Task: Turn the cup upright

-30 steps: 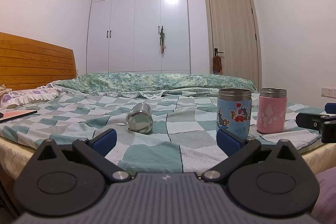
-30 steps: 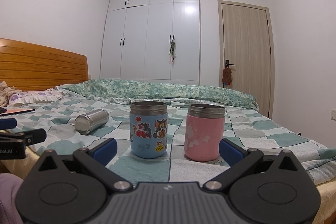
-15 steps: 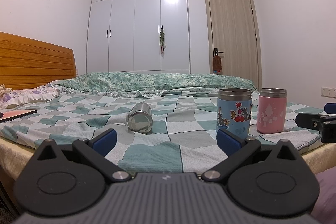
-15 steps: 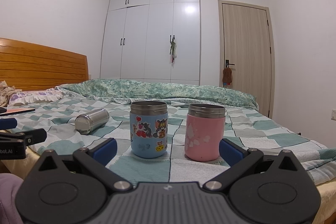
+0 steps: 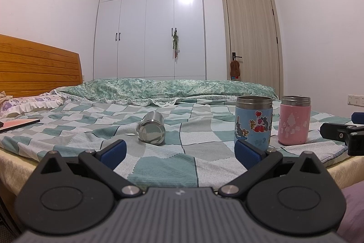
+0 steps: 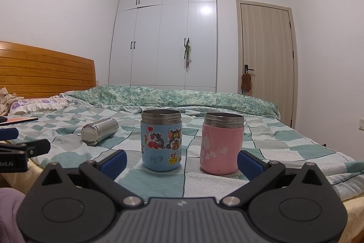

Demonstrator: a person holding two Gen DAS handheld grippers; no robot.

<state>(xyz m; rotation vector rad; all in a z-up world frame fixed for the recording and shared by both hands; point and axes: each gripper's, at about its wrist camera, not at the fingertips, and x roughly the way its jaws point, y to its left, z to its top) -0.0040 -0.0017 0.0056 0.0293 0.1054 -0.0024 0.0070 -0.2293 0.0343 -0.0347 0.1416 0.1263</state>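
Note:
A bare steel cup [image 5: 152, 131] lies on its side on the checked bedspread, its flat base towards me; it also shows in the right wrist view [image 6: 99, 131]. My left gripper [image 5: 179, 152] is open and empty at the near bed edge, short of the cup. My right gripper [image 6: 182, 162] is open and empty, in front of two upright cups: a blue one with cartoon stickers [image 6: 162, 140] and a pink one [image 6: 221, 144]. The blue cup [image 5: 253, 121] and pink cup [image 5: 294, 120] stand right of the lying cup.
The bed [image 5: 159, 165] has a wooden headboard [image 5: 38, 65] at left, a rolled green quilt [image 5: 173, 88] at the back and a pillow [image 5: 29, 103]. A flat pink book [image 5: 18, 124] lies at left. White wardrobe [image 5: 150, 26] and a door [image 5: 252, 38] stand behind.

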